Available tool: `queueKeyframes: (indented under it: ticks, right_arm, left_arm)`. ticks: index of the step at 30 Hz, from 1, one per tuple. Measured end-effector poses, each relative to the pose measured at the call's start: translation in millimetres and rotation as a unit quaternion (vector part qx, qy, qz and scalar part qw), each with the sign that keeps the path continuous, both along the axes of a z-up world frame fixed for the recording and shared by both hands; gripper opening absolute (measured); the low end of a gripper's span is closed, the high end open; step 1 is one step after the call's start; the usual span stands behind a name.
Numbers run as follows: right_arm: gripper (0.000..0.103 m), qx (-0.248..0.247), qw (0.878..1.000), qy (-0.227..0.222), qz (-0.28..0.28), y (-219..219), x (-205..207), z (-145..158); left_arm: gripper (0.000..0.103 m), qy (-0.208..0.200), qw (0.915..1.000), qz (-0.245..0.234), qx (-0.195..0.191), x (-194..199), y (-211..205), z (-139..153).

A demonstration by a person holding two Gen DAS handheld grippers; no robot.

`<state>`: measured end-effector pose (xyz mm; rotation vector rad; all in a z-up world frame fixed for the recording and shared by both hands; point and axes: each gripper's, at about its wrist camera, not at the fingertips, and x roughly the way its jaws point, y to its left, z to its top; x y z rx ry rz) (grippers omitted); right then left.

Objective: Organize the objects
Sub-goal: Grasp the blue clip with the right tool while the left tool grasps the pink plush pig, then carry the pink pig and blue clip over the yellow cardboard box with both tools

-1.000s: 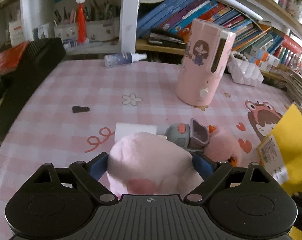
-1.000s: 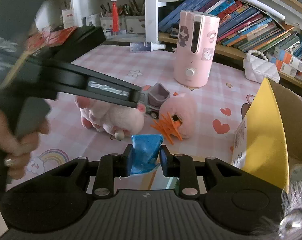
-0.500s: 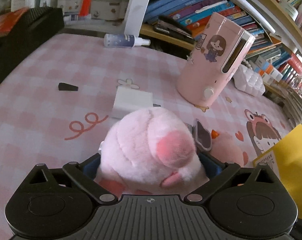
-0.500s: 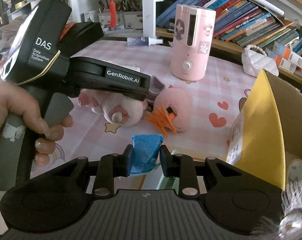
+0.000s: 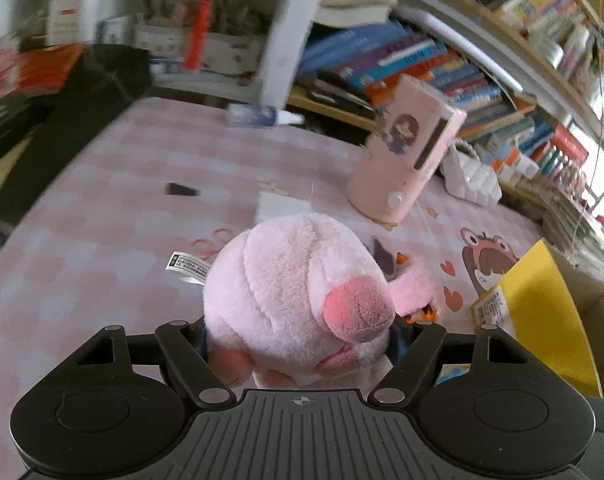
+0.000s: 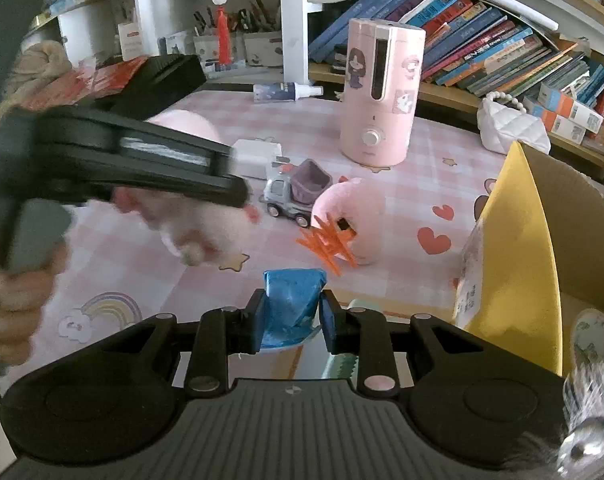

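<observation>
The pink plush toy was round and fuzzy, with a darker pink snout and a white tag at its nine o'clock. My left gripper had just been closing its jaws, and they pinched the plush between them, lifted above the pink checked worktop. My right gripper kept its jaws pressed tight on a small blue packet. A yellow-flapped cardboard box stood open at three o'clock in the right view; what lay inside I could not tell. At twelve o'clock sat a toy truck, another pink plush with orange spikes, and a pink humidifier.
</observation>
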<state>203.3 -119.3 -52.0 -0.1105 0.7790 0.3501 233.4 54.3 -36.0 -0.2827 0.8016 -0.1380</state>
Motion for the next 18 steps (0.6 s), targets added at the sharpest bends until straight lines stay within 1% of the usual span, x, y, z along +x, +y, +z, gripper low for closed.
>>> queueKeyframes:
  ticks: [4, 8, 13, 18]
  right_arm:
    - [0.026, 0.004, 1.0, -0.006, 0.0, 4, -5, 4]
    - [0.026, 0.012, 1.0, -0.013, -0.009, 3, -12, 12]
    - [0.026, 0.022, 0.999, -0.014, -0.026, -6, -24, 25]
    - [0.026, 0.03, 0.999, -0.008, -0.028, -7, -50, 32]
  left_arm:
    - [0.077, -0.001, 0.9996, 0.027, -0.005, -28, 20, 7]
    - [0.077, -0.001, 0.9991, 0.042, -0.006, -56, 34, 13]
    - [0.077, -0.006, 0.999, 0.044, -0.009, -83, 41, 20]
    - [0.077, -0.019, 0.9995, 0.027, 0.002, -109, 39, 26]
